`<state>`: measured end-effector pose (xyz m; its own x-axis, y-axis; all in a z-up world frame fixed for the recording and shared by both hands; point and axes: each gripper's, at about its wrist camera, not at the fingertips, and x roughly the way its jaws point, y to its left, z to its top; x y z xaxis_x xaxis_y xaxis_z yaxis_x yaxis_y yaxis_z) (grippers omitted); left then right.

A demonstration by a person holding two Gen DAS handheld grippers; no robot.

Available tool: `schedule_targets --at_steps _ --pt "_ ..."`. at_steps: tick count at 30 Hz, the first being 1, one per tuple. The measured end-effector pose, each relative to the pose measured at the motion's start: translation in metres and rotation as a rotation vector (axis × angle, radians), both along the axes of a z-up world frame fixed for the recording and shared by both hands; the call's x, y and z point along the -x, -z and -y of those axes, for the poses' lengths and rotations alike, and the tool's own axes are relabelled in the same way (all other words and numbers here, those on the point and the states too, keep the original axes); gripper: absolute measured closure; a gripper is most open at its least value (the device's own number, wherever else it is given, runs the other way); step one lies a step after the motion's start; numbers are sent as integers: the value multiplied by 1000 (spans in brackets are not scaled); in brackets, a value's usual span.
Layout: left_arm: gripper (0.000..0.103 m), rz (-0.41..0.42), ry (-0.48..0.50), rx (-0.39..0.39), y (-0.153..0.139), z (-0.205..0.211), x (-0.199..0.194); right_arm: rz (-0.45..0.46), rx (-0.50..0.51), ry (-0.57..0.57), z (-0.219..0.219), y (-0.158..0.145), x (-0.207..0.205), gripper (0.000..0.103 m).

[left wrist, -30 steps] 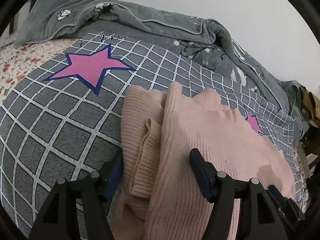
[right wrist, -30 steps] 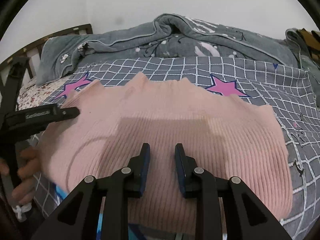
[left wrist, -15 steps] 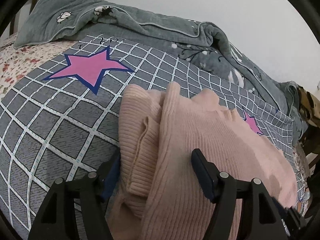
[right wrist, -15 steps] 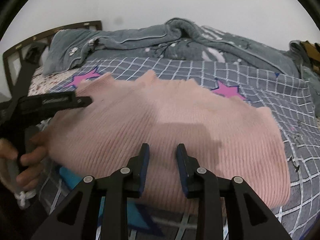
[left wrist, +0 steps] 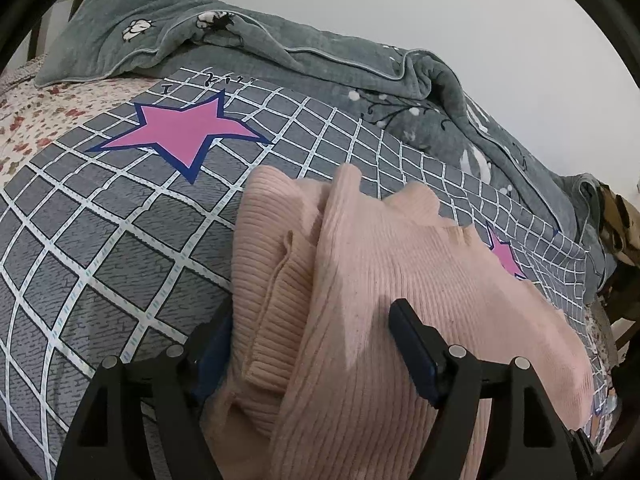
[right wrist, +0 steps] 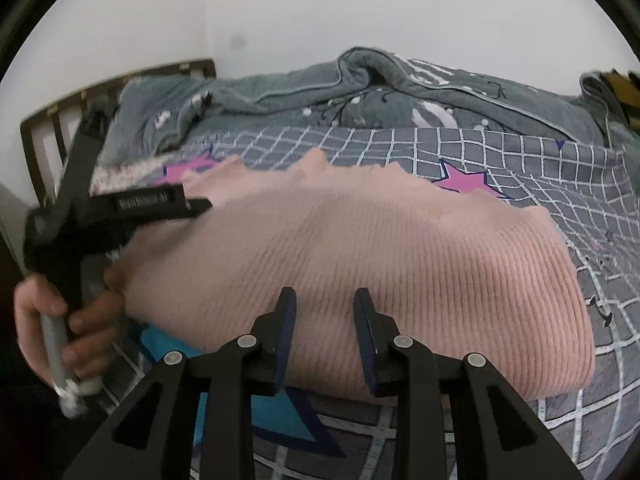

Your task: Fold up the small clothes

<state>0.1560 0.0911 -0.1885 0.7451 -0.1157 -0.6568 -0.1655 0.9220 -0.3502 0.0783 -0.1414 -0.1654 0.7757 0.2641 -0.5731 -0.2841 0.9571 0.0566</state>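
A pink ribbed sweater (left wrist: 400, 260) lies folded on the bed, its doubled left edge and a cuff facing the left wrist camera. My left gripper (left wrist: 312, 308) straddles that edge. Its jaws are opening, the cloth lies loose between them, and the right finger (left wrist: 412, 344) rests on top of the knit. In the right wrist view the sweater (right wrist: 380, 240) spreads wide. My right gripper (right wrist: 325, 294) hovers over its near edge, jaws a little apart and holding nothing. The left gripper (right wrist: 192, 205) and the hand (right wrist: 40, 312) that holds it show at the left of that view.
The bed carries a grey checked sheet (left wrist: 100, 240) with pink stars and a blue star (right wrist: 280, 412) near me. A grey-green quilt (left wrist: 280, 52) is bunched along the wall. A floral sheet (left wrist: 32, 120) and a wooden headboard (right wrist: 60, 112) lie at the left.
The left gripper's jaws have spread wider around the sweater's folded edge. The right gripper's jaws have parted slightly. The sweater has stayed where it lay.
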Motion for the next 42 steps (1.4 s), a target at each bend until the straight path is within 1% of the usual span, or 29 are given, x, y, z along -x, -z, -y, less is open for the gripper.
schedule_targets --at_steps 2,6,9,11,15,18,22,25,27,29,30,32,35,38,41,42 --pt "29 0 -3 10 0 -1 0 12 12 3 -4 3 -3 70" --pt "29 -3 5 41 0 -4 1 47 89 33 -17 7 -8 67" --pt "29 -1 17 68 0 -8 3 48 127 46 -23 7 -9 67" --pt "29 -3 22 78 0 -9 3 48 135 50 -23 7 -9 66" --pt "29 -5 23 102 0 -11 5 52 120 56 -20 4 -10 66" --pt "29 -1 20 102 1 -10 7 52 101 64 -18 3 -12 65" --pt "29 0 15 84 0 -7 6 52 120 63 -21 1 -13 65" --pt "29 2 19 92 0 -9 7 61 120 69 -23 1 -14 65" --pt "30 6 17 118 1 -12 8 59 91 88 -21 -1 -17 65" --pt "30 9 18 134 1 -14 8 65 29 111 -15 -5 -18 64" --pt "30 10 19 139 1 -14 8 52 -2 109 -13 -5 -20 64" --pt "30 9 19 135 1 -14 9 34 9 111 -15 -4 -24 65" --pt "30 1 25 121 0 -12 8 41 77 114 -24 -1 -25 65" --pt "30 0 36 133 0 -14 8 41 107 109 -26 0 -24 65" --pt "31 0 48 148 1 -17 9 27 89 100 -22 -3 -22 65" --pt "32 1 49 148 1 -17 9 14 84 94 -21 -4 -22 65"
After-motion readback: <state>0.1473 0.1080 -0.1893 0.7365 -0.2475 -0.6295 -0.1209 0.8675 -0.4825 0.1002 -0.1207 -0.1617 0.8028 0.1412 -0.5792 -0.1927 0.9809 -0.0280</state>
